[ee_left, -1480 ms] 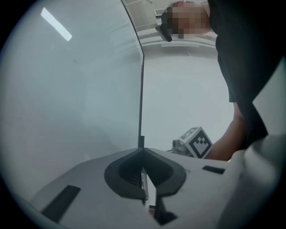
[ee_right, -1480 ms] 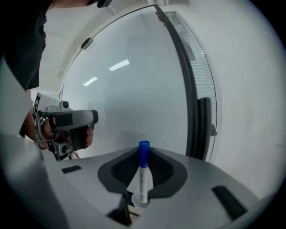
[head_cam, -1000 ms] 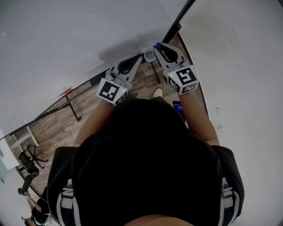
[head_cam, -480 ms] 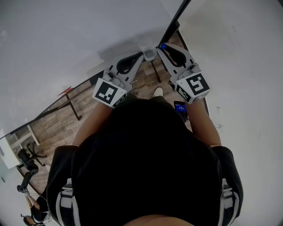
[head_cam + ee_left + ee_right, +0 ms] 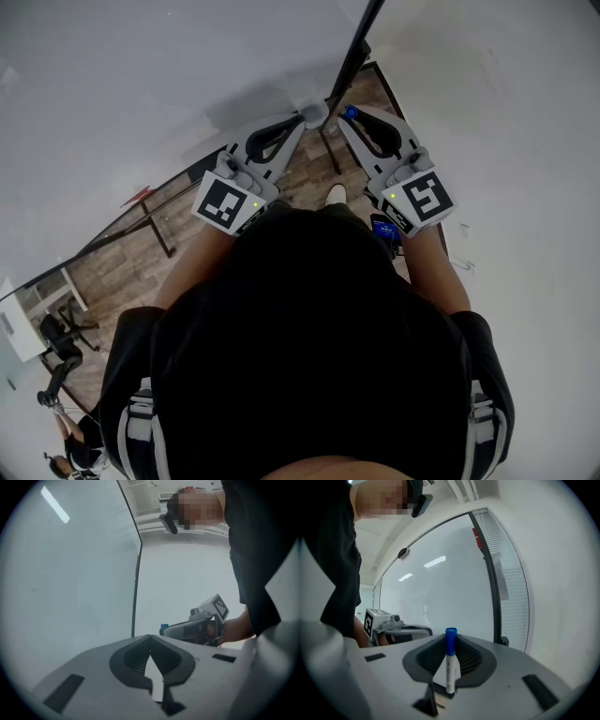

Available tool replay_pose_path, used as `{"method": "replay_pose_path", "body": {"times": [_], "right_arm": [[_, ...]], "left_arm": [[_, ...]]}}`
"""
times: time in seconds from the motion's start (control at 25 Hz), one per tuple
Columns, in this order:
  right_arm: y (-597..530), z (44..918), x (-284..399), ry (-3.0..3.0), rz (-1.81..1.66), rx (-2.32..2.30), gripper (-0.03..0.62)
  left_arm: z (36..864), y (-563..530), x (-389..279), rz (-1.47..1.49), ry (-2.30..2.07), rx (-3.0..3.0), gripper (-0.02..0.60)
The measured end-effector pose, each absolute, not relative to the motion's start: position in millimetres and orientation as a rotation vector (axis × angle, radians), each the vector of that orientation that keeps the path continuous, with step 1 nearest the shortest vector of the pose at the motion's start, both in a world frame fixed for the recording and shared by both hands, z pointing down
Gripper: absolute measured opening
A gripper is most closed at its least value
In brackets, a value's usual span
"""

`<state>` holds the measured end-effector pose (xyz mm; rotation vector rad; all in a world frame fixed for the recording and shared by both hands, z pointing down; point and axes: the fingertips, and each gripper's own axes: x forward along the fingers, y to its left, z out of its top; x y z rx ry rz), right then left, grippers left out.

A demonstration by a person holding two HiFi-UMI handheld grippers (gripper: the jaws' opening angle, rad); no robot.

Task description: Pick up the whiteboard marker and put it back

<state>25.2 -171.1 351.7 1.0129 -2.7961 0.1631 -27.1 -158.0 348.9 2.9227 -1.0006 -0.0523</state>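
Head view and gripper views. My right gripper [image 5: 350,116] clamps the whiteboard marker [image 5: 450,663] upright between its part-closed fingers, with the blue cap at 12 o'clock. My left gripper [image 5: 310,115], at the right one's 9 o'clock, has its fingers closed tip to tip on nothing. Both tips are near the glossy white board [image 5: 141,84].

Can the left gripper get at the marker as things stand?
Probably not yet: the left gripper has its jaws together, and the marker is clamped in the right gripper, only its blue cap sticking out. Nothing stands between the two grippers.
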Motion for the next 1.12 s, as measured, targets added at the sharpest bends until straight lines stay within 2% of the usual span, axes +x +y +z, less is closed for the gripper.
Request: {"method": "replay_pose_path", "body": {"times": [0.8,0.96,1.12], "right_arm": [[-149.9,380.1,33.2,-2.796,0.189,0.940,0.060],[-148.6,380.5,33.5,-2.795,0.181,0.930,0.060],[-145.6,381.4,31.4,-2.798,0.180,0.926,0.060]], "left_arm": [[367.1,-145.4,-21.5,-0.028,-0.966,2.938,0.003],[378.5,-142.9,-22.4,0.069,-0.971,2.910,0.003],[372.7,-141.3,-20.8,0.013,-0.973,2.923,0.003]]}}
